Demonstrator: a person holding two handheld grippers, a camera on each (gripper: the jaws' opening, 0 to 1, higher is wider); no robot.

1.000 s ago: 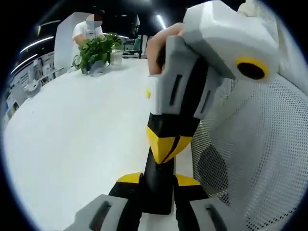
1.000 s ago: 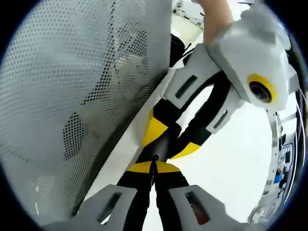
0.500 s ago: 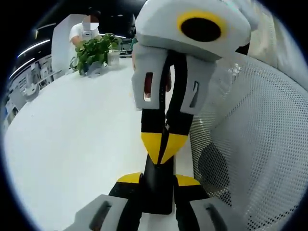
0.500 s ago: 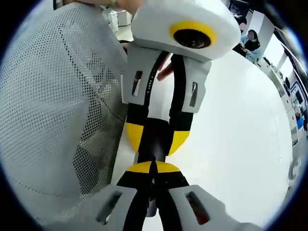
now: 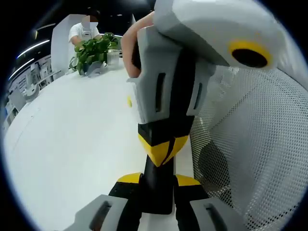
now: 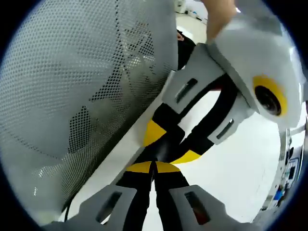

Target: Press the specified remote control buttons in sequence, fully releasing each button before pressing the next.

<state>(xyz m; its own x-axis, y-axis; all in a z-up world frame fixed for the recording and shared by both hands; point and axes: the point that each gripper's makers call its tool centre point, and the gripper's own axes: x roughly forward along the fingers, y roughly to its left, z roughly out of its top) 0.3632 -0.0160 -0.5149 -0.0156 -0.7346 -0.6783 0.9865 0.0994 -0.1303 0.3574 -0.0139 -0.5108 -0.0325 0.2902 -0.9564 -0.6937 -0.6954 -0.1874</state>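
Remote [image 5: 156,197]: black, slim, clamped edge-on btwn L gripper jaws; runs fwd from them, far end up.
L gripper [image 5: 158,180]: clenched on remote, one yellow-tipped jaw each side. In right gripper view it comes in from upper right [image 6: 171,144], grey body w/ black-and-yellow jaws, dark remote btwn its tips.
R gripper [image 6: 154,167]: clenched, holding nothing, yellow tips pressed together w/ no gap. In left gripper view it comes down from above [image 5: 162,147], closed tips pointing at remote's far end and meeting it; can't tell which button is under them.
Hand [image 5: 129,53]: wraps back of R gripper, just above its grey body.
Bench [image 5: 67,144]: white, wide, spreads left of and beyond L gripper; in right gripper view it lies right of the jaws [image 6: 231,178].
Mesh chair [image 5: 250,159]: white perforated back, close on right of L gripper; in right gripper view it's close on left of R gripper [image 6: 72,96].
Plant [image 5: 94,50]: green, leafy, at bench's far end, well beyond L gripper and to its left.
Person [image 5: 85,30]: white top, behind plant.
Yellow spot [image 5: 129,101]: small, on bench just left of R gripper body; too small to ID.
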